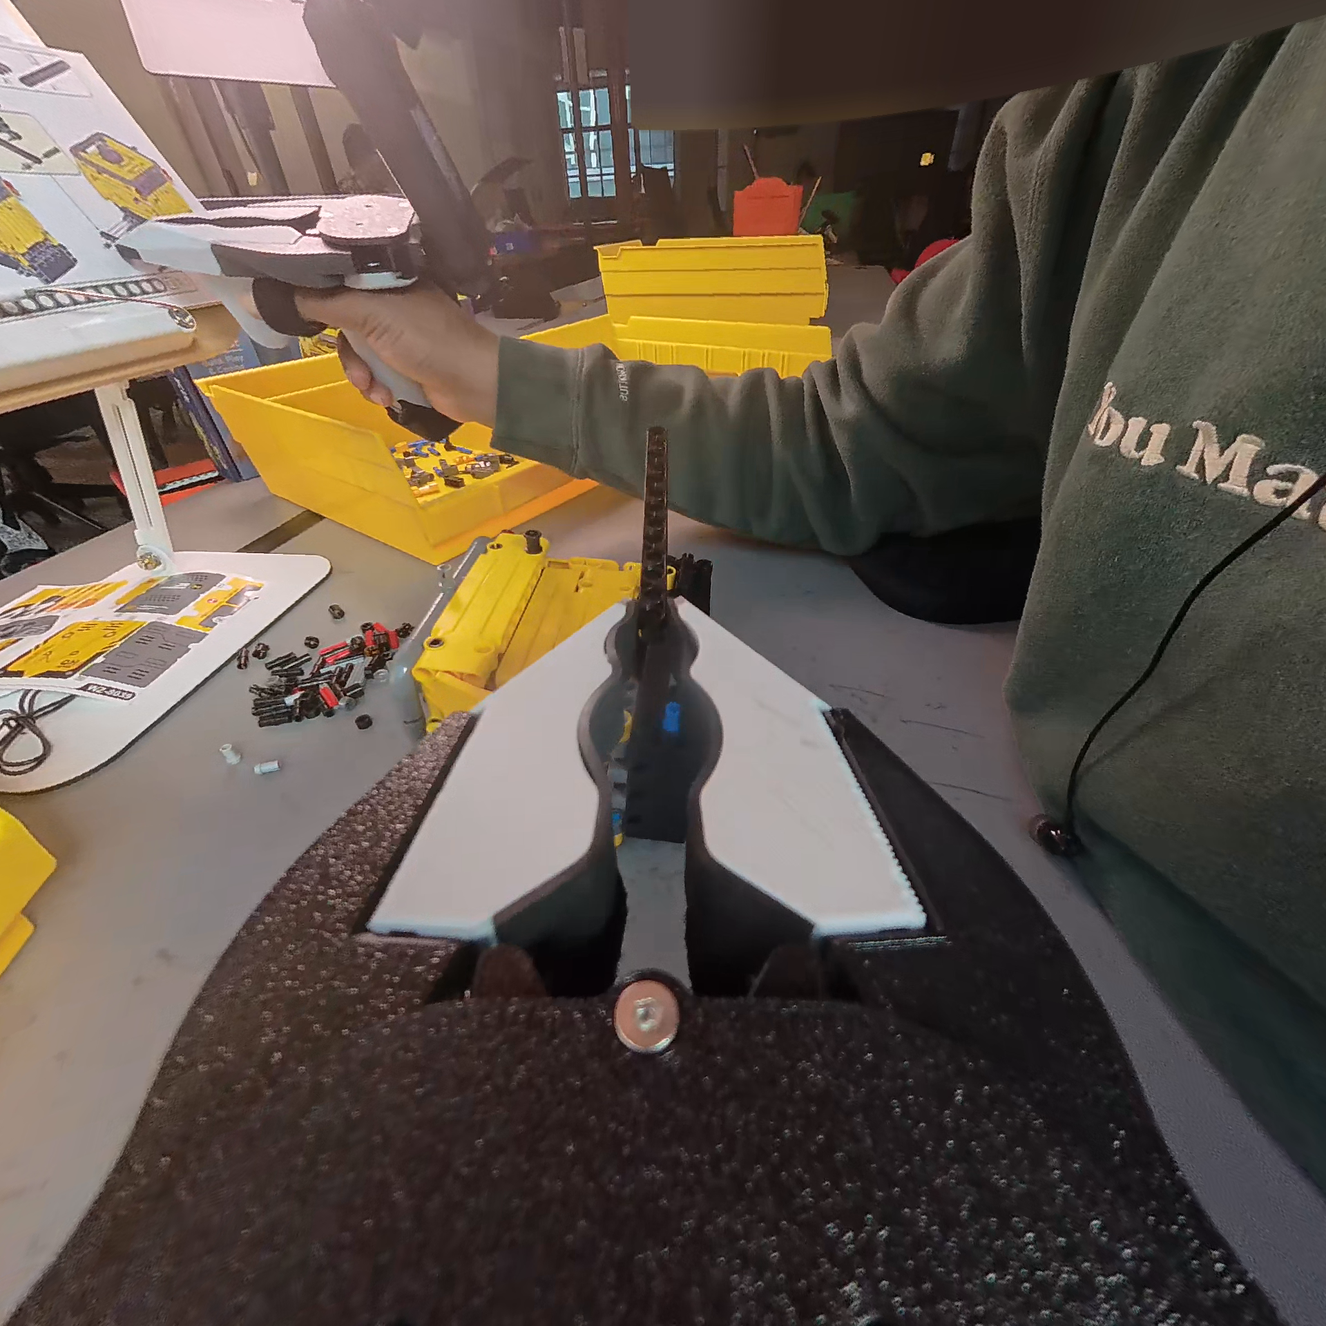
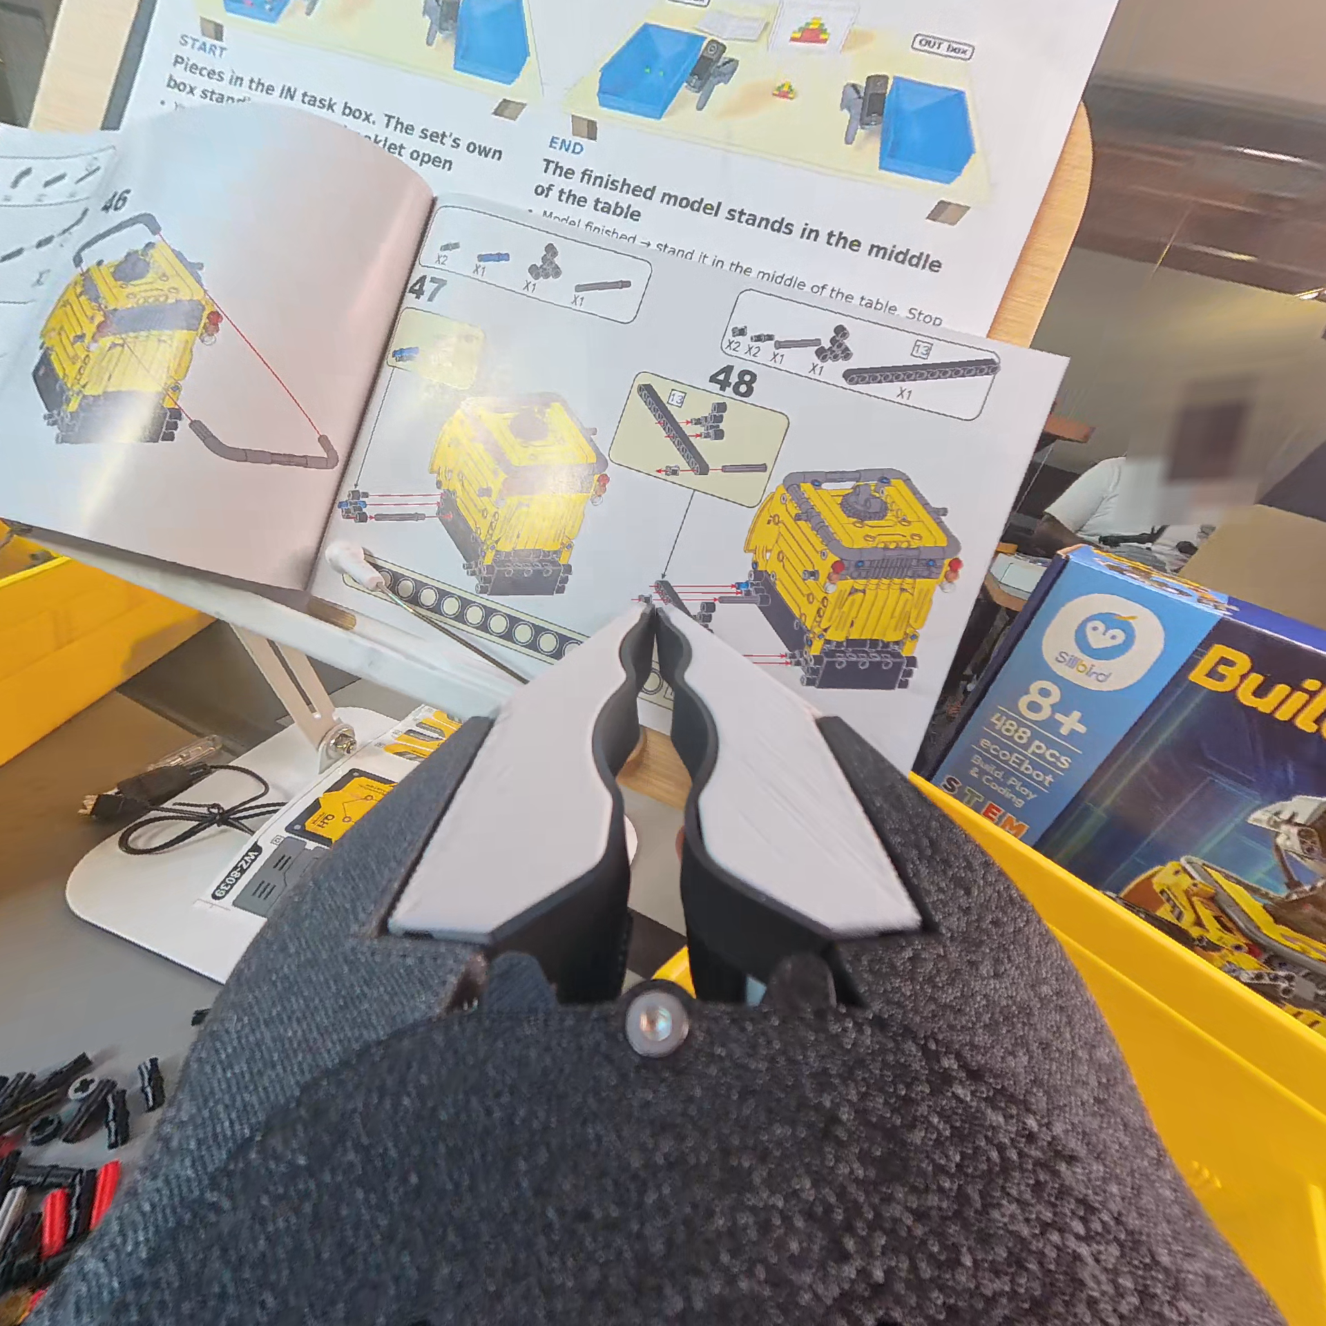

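Gripping a long black beam with holes (image 1: 656, 531), the left gripper (image 1: 649, 617) keeps it upright, so that the beam rises above the fingertips; its jaws pinch the lower part of the beam, where a small blue pin (image 1: 671, 716) is seen between the fingers. Just behind the beam the yellow brick model (image 1: 502, 610) lies on the grey table (image 1: 861, 646), and I cannot tell if the beam touches it. Left of the model there is a heap of small black and red pins (image 1: 323, 674), and farther a yellow bin (image 1: 344, 445) with small parts inside. The right gripper (image 2: 653, 610) is raised above the table, held by a hand (image 1: 402, 344) around its handle with the green sleeve (image 1: 717, 430) stretched out from the body. Its jaws are pressed together at the tips and nothing is seen between them. It points toward the open instruction booklet (image 2: 646, 445), which rests on a white stand (image 2: 287, 689); the tips are in front of the lower edge of the right page. At the right side of this view a blue product box (image 2: 1148, 753) stands behind the rim of a yellow bin (image 2: 1148, 1004), and a black cable (image 2: 179, 811) lies on the foot of the stand.
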Available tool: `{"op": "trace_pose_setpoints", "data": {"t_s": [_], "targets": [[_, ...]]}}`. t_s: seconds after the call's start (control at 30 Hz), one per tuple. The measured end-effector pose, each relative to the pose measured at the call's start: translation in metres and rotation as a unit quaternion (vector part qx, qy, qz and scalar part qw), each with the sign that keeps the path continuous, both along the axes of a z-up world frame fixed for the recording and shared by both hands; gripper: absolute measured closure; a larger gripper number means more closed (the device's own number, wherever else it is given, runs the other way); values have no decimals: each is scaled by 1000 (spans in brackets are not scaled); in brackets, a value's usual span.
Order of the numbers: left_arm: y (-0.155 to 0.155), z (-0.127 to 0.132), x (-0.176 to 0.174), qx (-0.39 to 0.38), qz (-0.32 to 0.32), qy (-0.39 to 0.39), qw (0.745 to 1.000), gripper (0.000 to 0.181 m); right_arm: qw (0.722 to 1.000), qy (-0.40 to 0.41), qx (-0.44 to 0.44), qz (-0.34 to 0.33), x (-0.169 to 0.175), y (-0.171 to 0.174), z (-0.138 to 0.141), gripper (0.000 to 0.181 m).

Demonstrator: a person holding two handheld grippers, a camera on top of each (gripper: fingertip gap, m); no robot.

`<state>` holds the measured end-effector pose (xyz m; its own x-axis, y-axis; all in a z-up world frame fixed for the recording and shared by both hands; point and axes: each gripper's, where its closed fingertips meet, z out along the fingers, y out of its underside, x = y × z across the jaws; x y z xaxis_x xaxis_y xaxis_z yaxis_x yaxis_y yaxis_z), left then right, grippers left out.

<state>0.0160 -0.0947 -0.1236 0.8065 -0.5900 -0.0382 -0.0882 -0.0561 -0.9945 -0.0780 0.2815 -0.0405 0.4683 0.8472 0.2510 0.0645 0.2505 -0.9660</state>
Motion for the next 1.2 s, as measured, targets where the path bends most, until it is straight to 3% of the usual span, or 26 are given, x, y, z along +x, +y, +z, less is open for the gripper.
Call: {"op": "trace_pose_setpoints", "data": {"t_s": [1.2], "targets": [[1, -4, -2, -4, 5, 7, 1000, 175, 1000, -5, 0, 3, 1, 2, -2, 181]]}}
